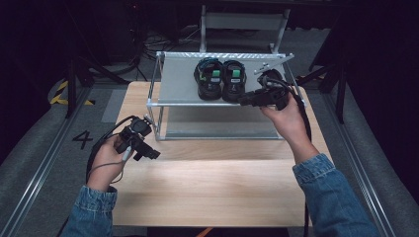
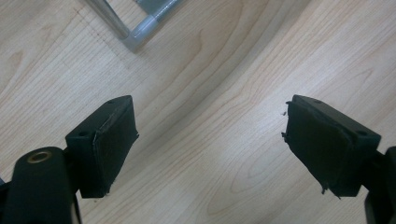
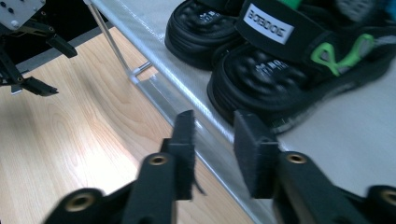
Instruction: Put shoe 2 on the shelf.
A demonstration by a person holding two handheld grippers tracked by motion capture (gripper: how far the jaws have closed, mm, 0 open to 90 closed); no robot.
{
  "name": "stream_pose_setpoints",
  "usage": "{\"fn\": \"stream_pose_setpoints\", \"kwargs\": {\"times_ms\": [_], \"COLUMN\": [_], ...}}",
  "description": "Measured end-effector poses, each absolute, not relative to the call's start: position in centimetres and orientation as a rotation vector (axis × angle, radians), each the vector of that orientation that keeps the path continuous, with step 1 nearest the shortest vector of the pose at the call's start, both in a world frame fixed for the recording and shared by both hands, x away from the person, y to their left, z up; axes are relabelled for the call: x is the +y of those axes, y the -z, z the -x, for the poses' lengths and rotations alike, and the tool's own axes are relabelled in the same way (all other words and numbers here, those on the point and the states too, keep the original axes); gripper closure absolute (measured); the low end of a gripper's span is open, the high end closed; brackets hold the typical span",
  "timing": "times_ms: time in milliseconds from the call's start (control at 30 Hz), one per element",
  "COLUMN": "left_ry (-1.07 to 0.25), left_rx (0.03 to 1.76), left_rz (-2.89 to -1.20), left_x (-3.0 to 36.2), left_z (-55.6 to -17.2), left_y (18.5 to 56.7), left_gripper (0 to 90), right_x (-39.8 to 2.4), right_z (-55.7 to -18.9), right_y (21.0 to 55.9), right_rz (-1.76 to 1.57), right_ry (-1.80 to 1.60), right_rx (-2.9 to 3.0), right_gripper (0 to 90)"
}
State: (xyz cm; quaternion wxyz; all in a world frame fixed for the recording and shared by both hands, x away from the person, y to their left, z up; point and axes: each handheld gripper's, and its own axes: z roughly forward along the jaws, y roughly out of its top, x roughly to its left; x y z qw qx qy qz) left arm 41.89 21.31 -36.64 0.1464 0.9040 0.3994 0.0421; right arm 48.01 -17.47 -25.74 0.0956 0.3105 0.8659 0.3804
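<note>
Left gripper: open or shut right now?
Open. In the left gripper view the left gripper has its jaws spread wide, with bare wooden table between them and nothing held.

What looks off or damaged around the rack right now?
Only the left gripper: its pads look frayed and ragged at the edges in the left gripper view. The pair of sandals sits upright, side by side, on the rack's top shelf. Nothing is spilled.

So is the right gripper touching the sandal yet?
Apart. The right gripper view shows the right gripper short of the near sandal, shelf edge visible between.
</note>
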Motion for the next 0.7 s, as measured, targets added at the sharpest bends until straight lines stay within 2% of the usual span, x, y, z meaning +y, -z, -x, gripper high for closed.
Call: {"fn": "stream_pose_setpoints", "kwargs": {"times_ms": [267,700], "left_ry": [-0.128,-0.131], "left_rx": [1.156,1.167], "left_rz": [-2.604,-2.597], "left_x": [21.3,21.6], "left_z": [-41.8,-42.0], "left_y": [36.6,36.5], "left_gripper": [16.9,17.0], "right_x": [-21.0,-26.0], "right_z": [-44.8,-42.4], "right_y": [24.9,26.3], "right_rz": [-0.944,-1.026], "right_ry": [-1.117,-1.046], "right_rx": [2.515,2.480], "right_gripper": [53.6,44.9]}}
